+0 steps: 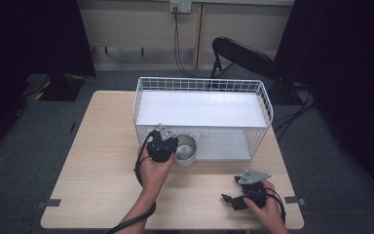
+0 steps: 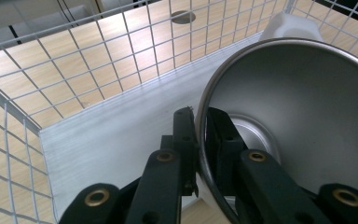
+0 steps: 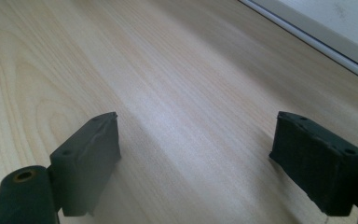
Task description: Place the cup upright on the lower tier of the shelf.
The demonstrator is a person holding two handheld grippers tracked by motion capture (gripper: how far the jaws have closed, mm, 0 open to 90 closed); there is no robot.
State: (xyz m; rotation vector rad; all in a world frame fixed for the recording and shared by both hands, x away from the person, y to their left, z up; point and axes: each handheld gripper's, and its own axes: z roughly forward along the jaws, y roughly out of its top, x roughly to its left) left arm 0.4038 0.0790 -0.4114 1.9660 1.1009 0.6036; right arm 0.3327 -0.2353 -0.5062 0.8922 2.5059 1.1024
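A steel bowl (image 1: 185, 149) sits at the front left of the white wire basket (image 1: 202, 85), tipped on its side. My left gripper (image 1: 162, 145) is shut on the bowl's rim, one jaw outside and one inside, as the left gripper view shows at the bowl (image 2: 303, 116) with my left gripper (image 2: 200, 135) pinching its edge. Near the table's front right edge my right gripper (image 1: 234, 191) rests open; in the right gripper view my right gripper (image 3: 196, 149) has bare wood between its pads.
The basket has a white floor (image 2: 121, 135) and wire walls, and stands at the back middle of the wooden table (image 1: 102, 161). A black folding chair (image 1: 243, 56) stands behind the table. A white object (image 2: 291, 25) lies beyond the bowl.
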